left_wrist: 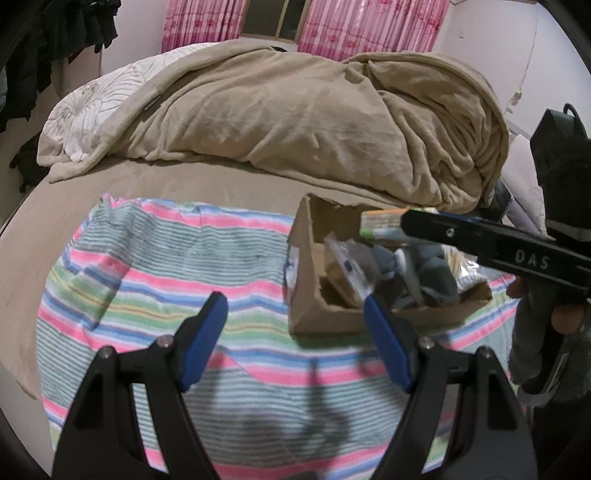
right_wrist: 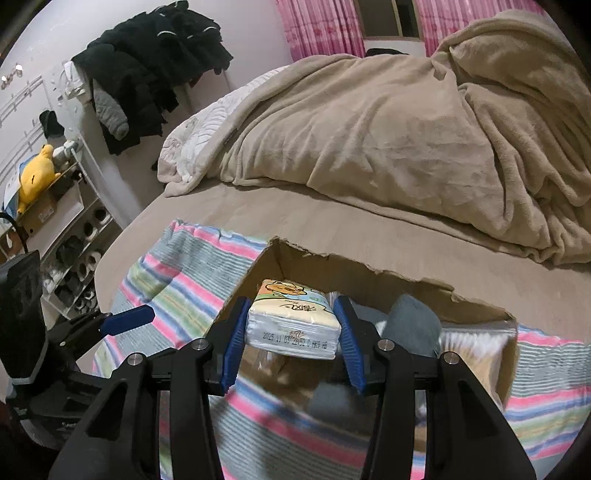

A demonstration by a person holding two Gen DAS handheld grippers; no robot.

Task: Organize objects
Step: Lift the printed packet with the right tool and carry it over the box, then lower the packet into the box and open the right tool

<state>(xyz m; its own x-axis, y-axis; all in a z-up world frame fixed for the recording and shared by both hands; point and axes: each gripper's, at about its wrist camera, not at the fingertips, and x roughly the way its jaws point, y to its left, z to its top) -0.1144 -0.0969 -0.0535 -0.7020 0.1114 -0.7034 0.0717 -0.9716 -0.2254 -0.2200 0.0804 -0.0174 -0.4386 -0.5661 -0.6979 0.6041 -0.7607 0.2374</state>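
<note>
My right gripper [right_wrist: 293,332] is shut on a pack of tissues [right_wrist: 293,319] with a cartoon print, held above the near left part of a torn cardboard box [right_wrist: 332,269]. The box [left_wrist: 306,295] sits on a striped towel [left_wrist: 166,258] and holds grey socks [right_wrist: 412,323], clear packets [left_wrist: 345,266] and cotton swabs [right_wrist: 476,347]. In the left wrist view the right gripper [left_wrist: 406,221] reaches in from the right with the tissue pack [left_wrist: 380,221] over the box. My left gripper [left_wrist: 295,314] stands open above the towel, left of the box, nothing between its fingers.
A rumpled beige blanket [left_wrist: 295,110] lies behind the towel on the bed. Dark clothes [right_wrist: 155,74] hang on the wall at the left, above a shoe rack [right_wrist: 74,258] with a yellow plush toy [right_wrist: 35,177]. Pink curtains [left_wrist: 351,26] hang at the back.
</note>
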